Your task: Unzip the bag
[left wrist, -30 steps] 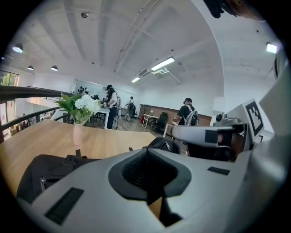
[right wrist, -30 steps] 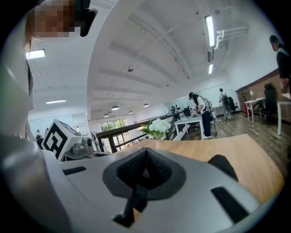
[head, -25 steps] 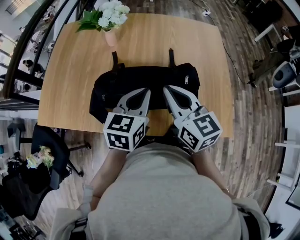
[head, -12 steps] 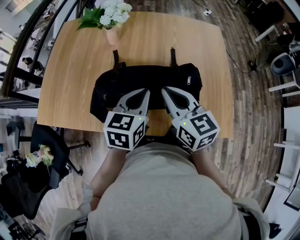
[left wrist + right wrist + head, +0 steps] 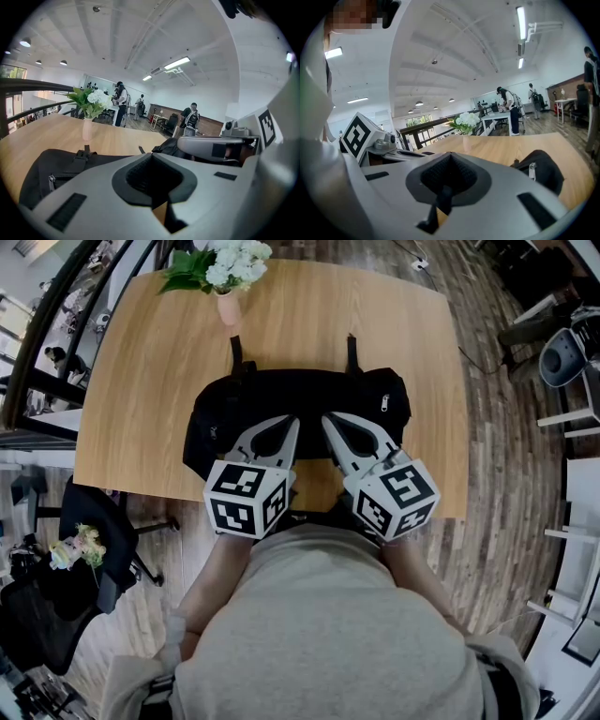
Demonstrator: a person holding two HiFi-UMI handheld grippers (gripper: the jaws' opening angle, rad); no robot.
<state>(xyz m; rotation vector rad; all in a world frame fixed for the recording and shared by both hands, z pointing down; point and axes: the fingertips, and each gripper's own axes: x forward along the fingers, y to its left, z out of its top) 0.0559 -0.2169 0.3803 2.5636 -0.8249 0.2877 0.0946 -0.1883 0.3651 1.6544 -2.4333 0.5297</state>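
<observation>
Toward the table's (image 5: 131, 381) front edge, the bag (image 5: 309, 395) is partly hidden by the left gripper (image 5: 281, 427) and right gripper (image 5: 339, 426), both closed, empty.

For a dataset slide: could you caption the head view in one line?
The left gripper and right gripper, both shut, point at a black bag on a wooden table, flower vase beyond.

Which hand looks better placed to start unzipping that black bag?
Probably the right. The silver zipper pull sits at the right end of the bag, nearer the right tool than the left tool. Both tools are shut, holding nothing.
</observation>
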